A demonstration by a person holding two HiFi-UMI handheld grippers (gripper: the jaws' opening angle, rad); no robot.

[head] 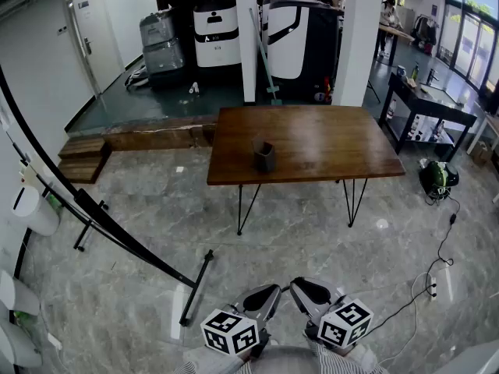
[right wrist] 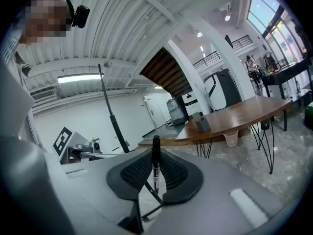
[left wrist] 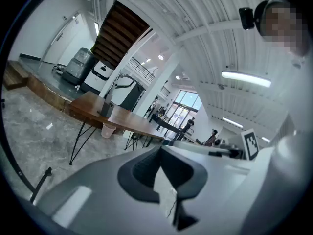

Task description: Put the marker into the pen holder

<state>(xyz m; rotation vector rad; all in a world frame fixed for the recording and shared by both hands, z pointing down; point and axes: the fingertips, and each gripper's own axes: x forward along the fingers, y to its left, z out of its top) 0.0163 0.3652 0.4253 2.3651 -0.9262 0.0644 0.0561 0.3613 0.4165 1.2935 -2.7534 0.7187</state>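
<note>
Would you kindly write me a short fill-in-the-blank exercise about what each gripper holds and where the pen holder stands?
1. The right gripper is shut on a black ____.
2. The pen holder stands ____ the wooden table.
3. The left gripper, its jaws together, holds ____.

Missing words: marker; on; nothing.

My lab hall, wooden table [head: 327,150] on marble floor [head: 296,244], white machines [head: 216,36] behind it, workbench [head: 431,106] to its right.
</note>
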